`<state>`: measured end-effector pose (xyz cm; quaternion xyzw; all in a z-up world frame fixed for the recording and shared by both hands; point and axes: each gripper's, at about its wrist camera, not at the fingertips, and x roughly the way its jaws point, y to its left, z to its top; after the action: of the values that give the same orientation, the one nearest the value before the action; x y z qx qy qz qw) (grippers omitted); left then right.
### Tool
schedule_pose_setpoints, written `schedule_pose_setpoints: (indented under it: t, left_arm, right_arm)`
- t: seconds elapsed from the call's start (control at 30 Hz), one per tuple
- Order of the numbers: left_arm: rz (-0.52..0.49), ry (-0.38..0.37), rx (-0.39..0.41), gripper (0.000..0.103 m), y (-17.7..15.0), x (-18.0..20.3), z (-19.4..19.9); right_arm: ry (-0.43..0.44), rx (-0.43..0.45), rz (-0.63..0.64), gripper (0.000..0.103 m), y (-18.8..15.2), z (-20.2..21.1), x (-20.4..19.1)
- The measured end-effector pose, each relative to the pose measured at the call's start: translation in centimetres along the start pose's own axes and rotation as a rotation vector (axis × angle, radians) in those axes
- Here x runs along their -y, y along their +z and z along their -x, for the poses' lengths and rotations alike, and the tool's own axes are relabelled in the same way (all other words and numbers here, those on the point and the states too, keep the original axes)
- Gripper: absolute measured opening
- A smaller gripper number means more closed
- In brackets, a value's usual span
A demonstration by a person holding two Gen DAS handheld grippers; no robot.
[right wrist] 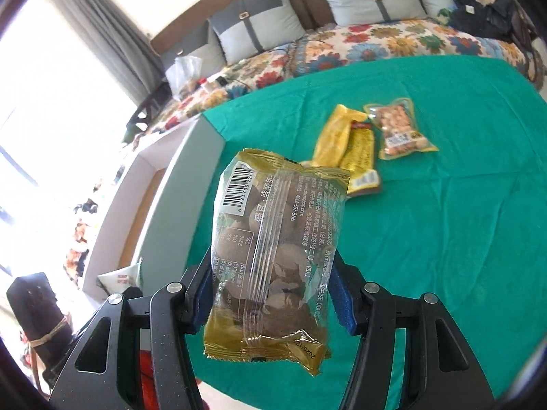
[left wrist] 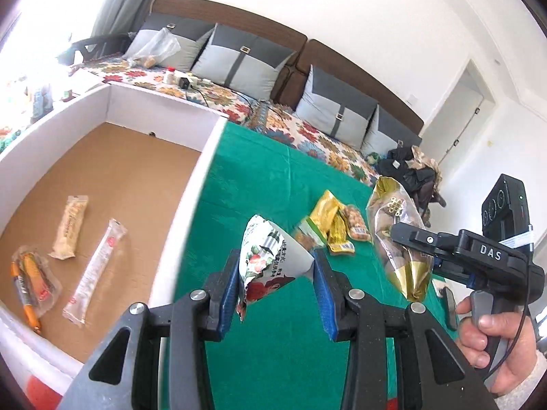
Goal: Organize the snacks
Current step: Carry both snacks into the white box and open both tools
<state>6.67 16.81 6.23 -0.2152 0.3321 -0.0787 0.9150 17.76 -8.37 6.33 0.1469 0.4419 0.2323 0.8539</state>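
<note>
Above the green-covered desk [left wrist: 273,184], the left gripper [left wrist: 275,273] has its fingers clenched on a white flower-printed snack pack [left wrist: 270,259], and the right gripper [right wrist: 270,294] grasps a gold-edged clear pack [right wrist: 277,249] of brown round pieces, both held clear of the cloth. At the desk's 12 o'clock lie yellow packets [right wrist: 345,143] touching each other and a nut pack [right wrist: 398,130] just beside. At 9 o'clock stands the white box [left wrist: 164,102], holding three wrapped snacks [left wrist: 70,225].

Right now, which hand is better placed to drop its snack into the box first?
Left. The left gripper with its white packet is right beside the box; the right gripper with the gold packet is farther away.
</note>
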Motion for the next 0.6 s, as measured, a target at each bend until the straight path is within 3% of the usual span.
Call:
schedule_pose_setpoints:
  t: [0.1,0.17,0.2,0.23,0.3,0.43,0.6]
  left_arm:
    - [0.002,0.173,0.062,0.04,2.8,-4.7,2.6]
    - [0.016,0.292,0.062,0.042,3.7,-8.1,3.3]
    - [0.033,0.363,0.057,0.048,3.9,-9.9,3.6]
    - [0.06,0.427,0.048,0.063,3.8,-11.6,3.8]
    - [0.124,0.51,0.022,0.081,2.9,-14.7,4.2]
    - [0.182,0.534,0.052,0.083,0.1,-17.0,6.1]
    - [0.144,0.47,0.054,0.083,-0.8,-14.2,5.4]
  right_arm:
    - [0.135,-0.021,0.125,0.061,0.9,-2.0,-8.3]
    - [0.205,-0.041,0.193,0.061,0.9,-3.9,-13.4]
    - [0.232,-0.049,0.223,0.065,0.7,-4.8,-15.5]
    - [0.254,-0.064,0.256,0.072,0.4,-5.8,-17.4]
    - [0.261,-0.108,0.31,0.076,-0.8,-7.4,-19.8]
    - [0.232,-0.1,0.347,0.076,-2.8,-7.4,-18.3]
    - [-0.01,-0.075,0.407,0.077,-5.2,-6.7,-8.5]
